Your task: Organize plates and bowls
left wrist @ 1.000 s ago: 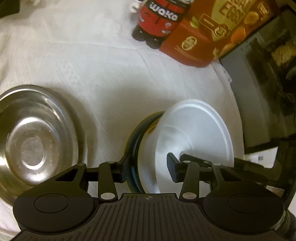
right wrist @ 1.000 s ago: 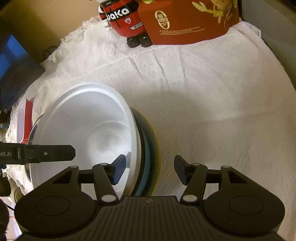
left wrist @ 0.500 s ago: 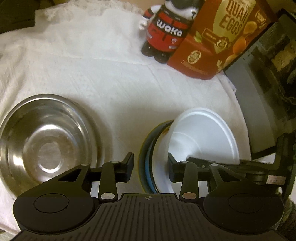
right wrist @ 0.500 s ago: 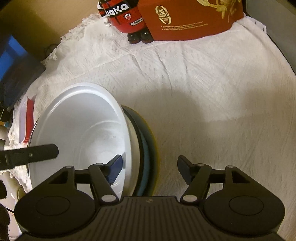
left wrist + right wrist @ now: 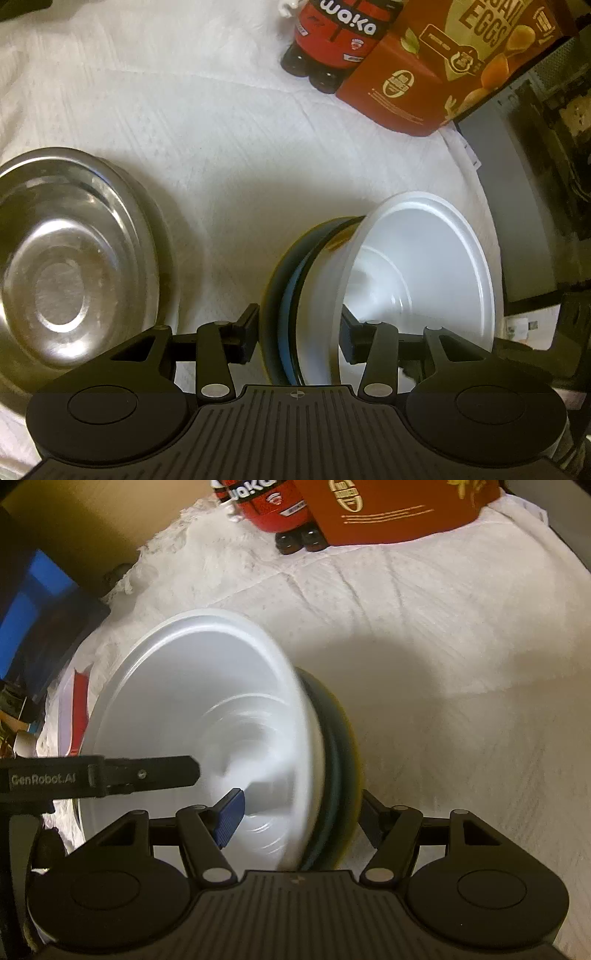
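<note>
A white bowl (image 5: 424, 266) sits nested on a stack of dark, blue and yellow-rimmed dishes (image 5: 284, 288), tilted on edge over the white cloth. My left gripper (image 5: 297, 330) has its fingers on either side of the stack's near rim, one outside, one inside the white bowl. In the right wrist view my right gripper (image 5: 303, 812) straddles the opposite rim of the white bowl (image 5: 192, 701) and the stacked dishes (image 5: 340, 760); the jaws stand wide and contact is unclear. A steel bowl (image 5: 70, 266) lies upright to the left.
A red Waka figure (image 5: 332, 40) and a red quail-egg box (image 5: 454, 62) stand at the back of the cloth-covered table (image 5: 221, 147). A dark appliance (image 5: 535, 192) is at the right. A red-and-white item (image 5: 75, 716) lies beyond the bowl at the table's left edge.
My left gripper has closed in around the stack's rim. My right gripper has moved forward so the rim is between its fingers. The stack has tilted further up; the white bowl is blurred.
</note>
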{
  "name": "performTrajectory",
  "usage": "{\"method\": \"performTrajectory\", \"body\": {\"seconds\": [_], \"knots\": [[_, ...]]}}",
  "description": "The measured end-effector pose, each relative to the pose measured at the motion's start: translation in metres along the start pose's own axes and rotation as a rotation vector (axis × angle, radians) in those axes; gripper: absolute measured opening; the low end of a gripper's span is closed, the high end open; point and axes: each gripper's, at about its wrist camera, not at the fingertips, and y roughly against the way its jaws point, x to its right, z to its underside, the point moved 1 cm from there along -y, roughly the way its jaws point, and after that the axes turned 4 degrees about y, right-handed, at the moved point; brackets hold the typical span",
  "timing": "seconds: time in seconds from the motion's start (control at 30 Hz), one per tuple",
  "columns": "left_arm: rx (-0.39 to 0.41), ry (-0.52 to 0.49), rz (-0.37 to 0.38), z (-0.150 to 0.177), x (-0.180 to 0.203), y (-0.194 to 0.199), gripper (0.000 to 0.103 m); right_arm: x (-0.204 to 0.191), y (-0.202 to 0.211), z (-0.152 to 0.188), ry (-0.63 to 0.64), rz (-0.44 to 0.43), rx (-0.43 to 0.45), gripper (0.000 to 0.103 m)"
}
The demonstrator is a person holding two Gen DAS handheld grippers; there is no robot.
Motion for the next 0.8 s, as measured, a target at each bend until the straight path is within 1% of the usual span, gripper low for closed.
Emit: {"method": "performTrajectory", "body": {"seconds": [0.2,0.33,0.37,0.4,0.5,0.63,0.73,0.8], "knots": [[0.002,0.004,-0.001,-0.002,0.001,-0.005,0.047,0.004,0.002,-0.009,0.005,0.007,0.02,0.066],[-0.005,0.038,0.019,-0.002,-0.003,-0.004,0.047,0.005,0.001,-0.013,0.008,-0.039,0.008,0.066],[-0.007,0.044,0.025,-0.002,-0.004,-0.004,0.047,0.005,0.001,-0.014,0.006,-0.065,0.0,0.069],[-0.011,0.045,0.026,-0.002,-0.004,-0.003,0.047,0.005,0.0,-0.014,0.006,-0.073,-0.005,0.069],[-0.026,0.033,0.012,0.001,-0.002,-0.002,0.047,0.001,0.0,-0.016,0.037,-0.074,-0.014,0.069],[-0.04,0.042,0.027,0.006,-0.005,0.003,0.047,0.001,-0.002,-0.02,0.034,-0.086,-0.029,0.071],[-0.032,0.015,0.004,0.01,-0.005,0.009,0.047,-0.005,-0.004,-0.021,0.053,-0.085,-0.033,0.072],[-0.025,0.014,-0.002,0.011,-0.007,0.014,0.047,-0.007,-0.005,-0.021,0.06,-0.089,-0.039,0.072]]}}
